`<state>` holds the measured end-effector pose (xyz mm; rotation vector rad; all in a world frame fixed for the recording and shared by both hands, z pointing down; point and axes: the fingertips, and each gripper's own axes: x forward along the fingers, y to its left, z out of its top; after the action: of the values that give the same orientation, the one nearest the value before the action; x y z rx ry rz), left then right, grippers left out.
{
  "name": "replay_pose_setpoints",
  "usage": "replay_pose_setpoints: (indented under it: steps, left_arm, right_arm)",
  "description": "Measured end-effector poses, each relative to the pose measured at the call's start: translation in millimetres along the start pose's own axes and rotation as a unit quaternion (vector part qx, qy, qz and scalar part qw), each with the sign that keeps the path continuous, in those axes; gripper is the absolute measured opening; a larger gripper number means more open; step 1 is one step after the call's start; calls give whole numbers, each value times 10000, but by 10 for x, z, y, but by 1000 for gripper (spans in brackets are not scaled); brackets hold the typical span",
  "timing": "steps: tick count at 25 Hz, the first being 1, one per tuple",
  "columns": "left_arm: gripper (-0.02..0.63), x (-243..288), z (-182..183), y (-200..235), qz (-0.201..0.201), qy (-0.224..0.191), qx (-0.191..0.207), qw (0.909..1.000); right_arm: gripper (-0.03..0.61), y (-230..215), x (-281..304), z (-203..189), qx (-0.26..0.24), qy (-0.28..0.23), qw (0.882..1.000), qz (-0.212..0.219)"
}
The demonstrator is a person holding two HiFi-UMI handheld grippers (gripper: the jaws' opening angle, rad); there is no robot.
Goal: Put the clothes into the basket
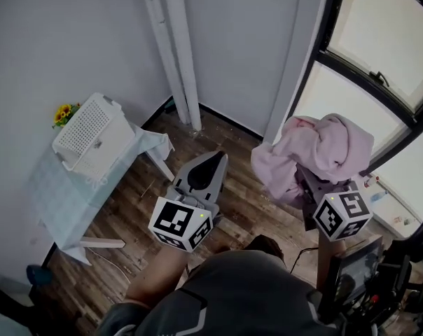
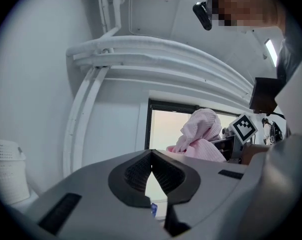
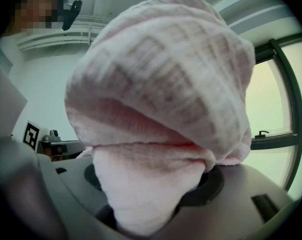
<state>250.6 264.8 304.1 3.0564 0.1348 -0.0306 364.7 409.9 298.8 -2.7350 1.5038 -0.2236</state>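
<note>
A pink towel-like garment is bunched over my right gripper, which is shut on it and held up in the air near the window. In the right gripper view the pink garment fills most of the picture and hides the jaws' tips. My left gripper hangs to the left of it, apart from the cloth, its jaws shut with nothing between them. The white perforated basket stands on a small table at the far left. From the left gripper view the pink garment shows at the right.
The small table carries a pale cloth, with yellow flowers behind the basket. White pipes run down the corner wall. A dark-framed window is at the right. Dark equipment stands at the lower right on the wooden floor.
</note>
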Motion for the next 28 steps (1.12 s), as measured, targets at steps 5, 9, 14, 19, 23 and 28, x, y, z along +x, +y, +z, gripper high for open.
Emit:
replay_pose_setpoints:
  steps: [5,9,14,19,23,28]
  left_arm:
    - [8,-230,26,329,448,-85,-54,9989]
    - [8,-324,13,642,864,-62,-49,9962]
    - [8,-335,44,972,1392,-37,6,9903]
    - [8,-379,86,1363,2025,-45,60,9793]
    - [9,-405,178,1569,2539,-101,263,9668]
    - [8,-462,170,1856,3132,-46,269,9493]
  right_arm:
    - [330,306,333,33,-8,25,9988,485]
    - [330,489,727,57,-87,73,9960,886]
    - [330,653,1209,52,-1,117,9894,1446]
    - [330,804,1689,99,-15,166,9813,1920]
    - [330,948,2057,165,-51,108,9707,2400]
    - [330,1095,2459,252,138,104,9628,2698]
